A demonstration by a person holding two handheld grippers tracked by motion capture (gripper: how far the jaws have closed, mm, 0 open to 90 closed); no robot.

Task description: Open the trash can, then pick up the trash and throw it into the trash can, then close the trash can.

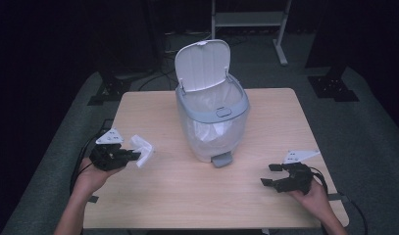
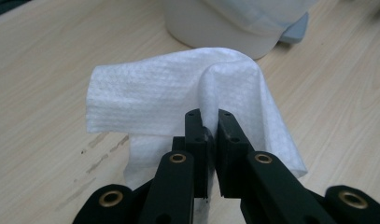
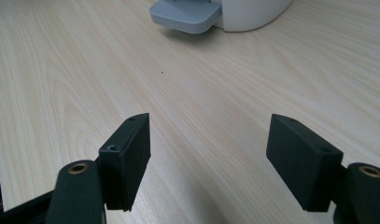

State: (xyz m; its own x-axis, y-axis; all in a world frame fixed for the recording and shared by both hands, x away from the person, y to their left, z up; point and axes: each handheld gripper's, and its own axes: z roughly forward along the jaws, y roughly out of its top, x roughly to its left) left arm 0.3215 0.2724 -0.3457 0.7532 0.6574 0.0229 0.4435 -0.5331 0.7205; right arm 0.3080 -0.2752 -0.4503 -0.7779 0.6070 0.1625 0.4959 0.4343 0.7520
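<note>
desk: a light wood desk (image 1: 265,196) with a square top and soft round corners. It stands on a grey floor (image 1: 363,122).
desk top: pale wood with thin lines in it. The left gripper view shows a few small dark marks (image 2: 101,149) on the wood.
bin: a white bin (image 1: 211,120) stands on the desk, near the middle and a bit toward the far side. Its lid (image 1: 203,63) is up. It has a grey rim, a white bag inside, and a grey foot pedal (image 1: 221,159) at the bottom front, low over the wood.
near side of the desk: bare wood.
</note>
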